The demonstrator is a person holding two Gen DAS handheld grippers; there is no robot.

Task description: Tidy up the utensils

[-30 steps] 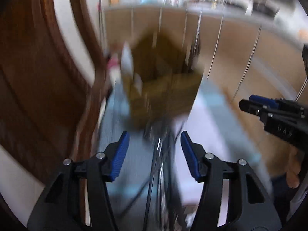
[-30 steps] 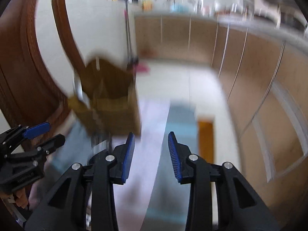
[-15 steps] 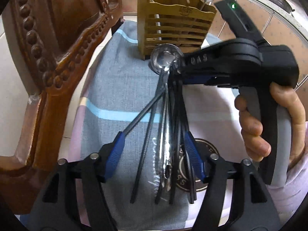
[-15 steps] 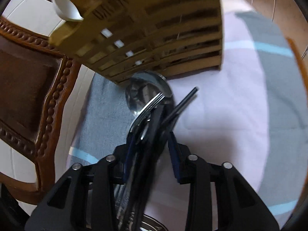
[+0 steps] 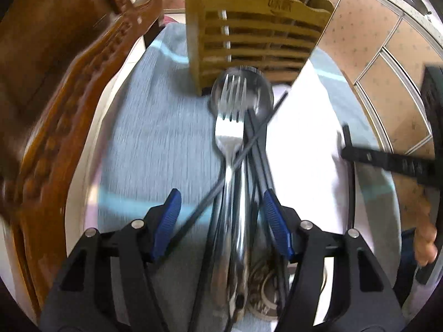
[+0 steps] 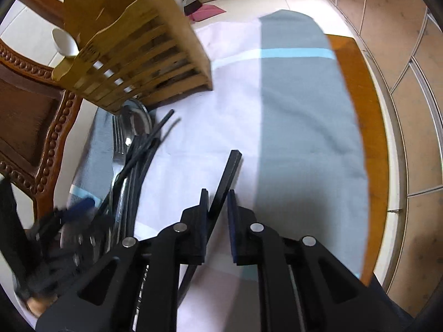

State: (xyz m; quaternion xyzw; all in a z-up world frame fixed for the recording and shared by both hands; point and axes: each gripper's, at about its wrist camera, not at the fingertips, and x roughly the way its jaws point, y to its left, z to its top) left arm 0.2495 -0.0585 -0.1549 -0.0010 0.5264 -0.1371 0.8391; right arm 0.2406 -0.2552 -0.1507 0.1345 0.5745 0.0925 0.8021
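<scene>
A pile of utensils lies on the cloth: a steel fork (image 5: 231, 127) on top of a steel spoon (image 5: 260, 94), with several black chopsticks (image 5: 256, 141) crossing them. The pile also shows in the right wrist view (image 6: 130, 149). A wooden slatted utensil holder (image 5: 257, 33) stands just behind it, also seen in the right wrist view (image 6: 138, 49). My left gripper (image 5: 221, 221) is open over the handles of the pile. My right gripper (image 6: 217, 207) is shut on one black chopstick (image 6: 227, 177), right of the pile.
A carved wooden chair (image 5: 63, 63) stands close on the left. The table is covered by a grey and pink cloth with a light blue stripe (image 6: 301, 105). A white spoon (image 6: 65, 43) stands in the holder. Tiled cabinets (image 6: 401, 41) lie to the right.
My right gripper has left the pile and moved right with one chopstick in it. My left gripper has moved closer over the pile.
</scene>
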